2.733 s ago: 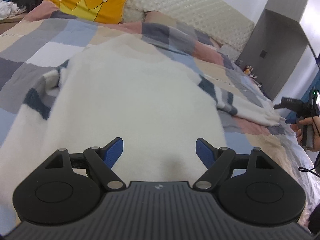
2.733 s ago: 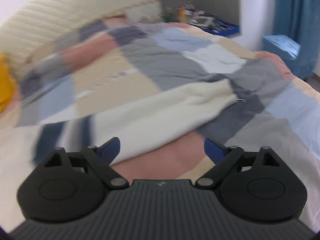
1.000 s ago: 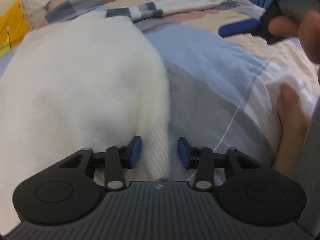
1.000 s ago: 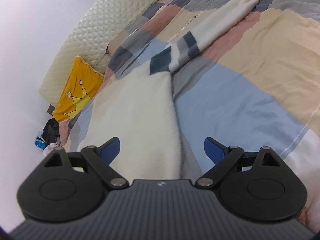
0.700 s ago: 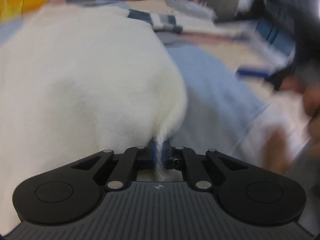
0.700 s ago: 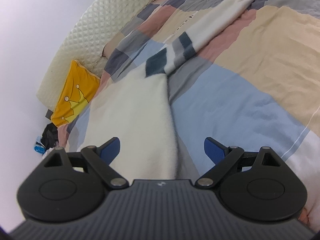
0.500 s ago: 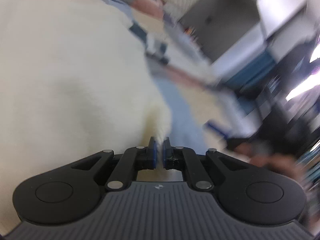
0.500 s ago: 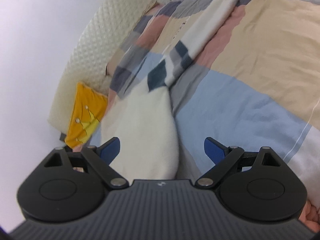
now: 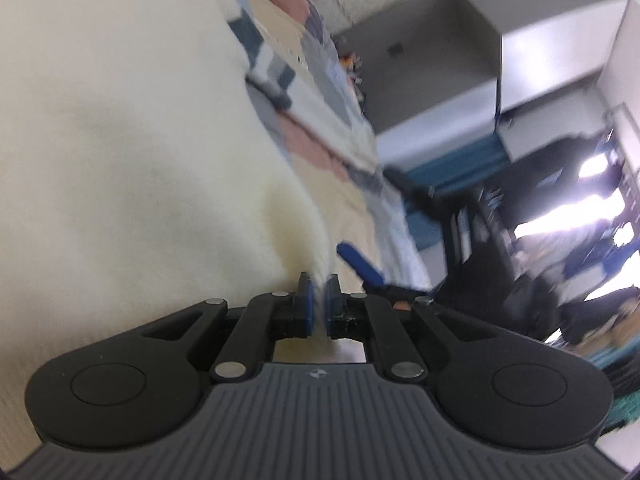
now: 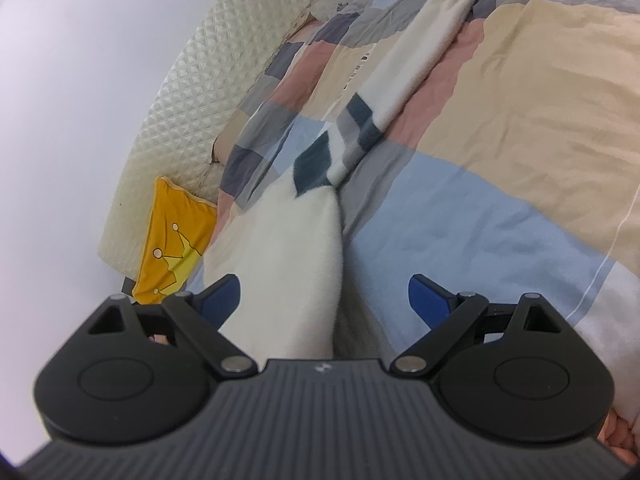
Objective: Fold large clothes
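Note:
A large cream sweater with dark blue and grey blocks on its sleeve lies on the patchwork bed. My left gripper is shut on the sweater's lower right corner, and the fabric rises in a ridge from its blue pads. In the right wrist view the sweater's body and its long sleeve stretch away across the quilt. My right gripper is open above the sweater's side edge, nothing pinched between its fingers. One blue finger of the right gripper shows just right of my left one.
The patchwork quilt covers the bed. A yellow crown pillow leans on the quilted cream headboard. Grey cabinets and a blue curtain stand beyond the bed's far side.
My left gripper closed on the sweater's corner, then rolled and lifted with it, so the room tilts in its view. My right gripper stayed open and shifted slightly.

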`<state>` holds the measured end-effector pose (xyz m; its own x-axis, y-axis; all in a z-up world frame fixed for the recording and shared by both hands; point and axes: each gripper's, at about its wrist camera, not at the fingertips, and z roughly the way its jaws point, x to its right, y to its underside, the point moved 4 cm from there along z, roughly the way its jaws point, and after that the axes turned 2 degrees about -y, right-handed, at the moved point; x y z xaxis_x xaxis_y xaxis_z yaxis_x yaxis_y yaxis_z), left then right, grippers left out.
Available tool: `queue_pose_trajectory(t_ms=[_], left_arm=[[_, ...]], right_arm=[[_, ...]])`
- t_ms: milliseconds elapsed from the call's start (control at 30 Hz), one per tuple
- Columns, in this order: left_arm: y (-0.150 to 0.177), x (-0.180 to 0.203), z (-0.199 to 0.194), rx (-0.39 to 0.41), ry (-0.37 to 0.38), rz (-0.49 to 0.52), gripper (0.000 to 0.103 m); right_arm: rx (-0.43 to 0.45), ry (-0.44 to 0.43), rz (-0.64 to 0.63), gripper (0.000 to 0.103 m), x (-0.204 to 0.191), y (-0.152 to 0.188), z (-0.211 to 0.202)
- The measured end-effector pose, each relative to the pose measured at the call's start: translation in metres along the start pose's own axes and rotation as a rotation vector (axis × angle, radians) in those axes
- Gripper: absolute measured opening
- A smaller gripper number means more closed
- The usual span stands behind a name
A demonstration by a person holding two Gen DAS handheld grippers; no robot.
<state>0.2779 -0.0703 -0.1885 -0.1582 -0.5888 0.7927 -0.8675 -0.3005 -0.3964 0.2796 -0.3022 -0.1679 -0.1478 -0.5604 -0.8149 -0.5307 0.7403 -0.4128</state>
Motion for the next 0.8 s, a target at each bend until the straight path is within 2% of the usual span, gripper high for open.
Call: queue_pose_trajectory(t_ms=[100, 267, 433, 467, 500, 567, 700, 800], left_arm=[[0.009, -0.004, 0.027, -0.049, -0.039, 0.011, 0.007], [0.023, -0.032, 0.061, -0.11, -0.138, -0.005, 0.007], [0.02, -0.044, 0.062, -0.106, -0.099, -0.067, 0.01], [0.019, -0.043, 0.06, -0.108, -0.084, -0.071, 0.019], [0.018, -0.042, 0.056, -0.108, -0.056, -0.072, 0.04], [0.017, -0.036, 0.046, -0.096, -0.003, -0.081, 0.057], [0.013, -0.019, 0.024, -0.04, -0.026, -0.011, 0.057], [0.009, -0.017, -0.013, 0.024, -0.063, -0.002, 0.057]], right_arm=[[0.001, 0.009, -0.003, 0.093, 0.0, 0.0, 0.0], [-0.021, 0.048, -0.026, 0.093, -0.001, 0.004, 0.005], [-0.038, 0.072, -0.055, 0.093, -0.002, 0.007, 0.011], [-0.041, 0.074, -0.061, 0.093, -0.003, 0.008, 0.012], [-0.042, 0.077, -0.068, 0.093, -0.003, 0.009, 0.013], [-0.045, 0.085, -0.077, 0.093, -0.004, 0.009, 0.014], [-0.055, 0.107, -0.1, 0.093, -0.007, 0.012, 0.015], [-0.065, 0.125, -0.132, 0.093, -0.011, 0.016, 0.017]])
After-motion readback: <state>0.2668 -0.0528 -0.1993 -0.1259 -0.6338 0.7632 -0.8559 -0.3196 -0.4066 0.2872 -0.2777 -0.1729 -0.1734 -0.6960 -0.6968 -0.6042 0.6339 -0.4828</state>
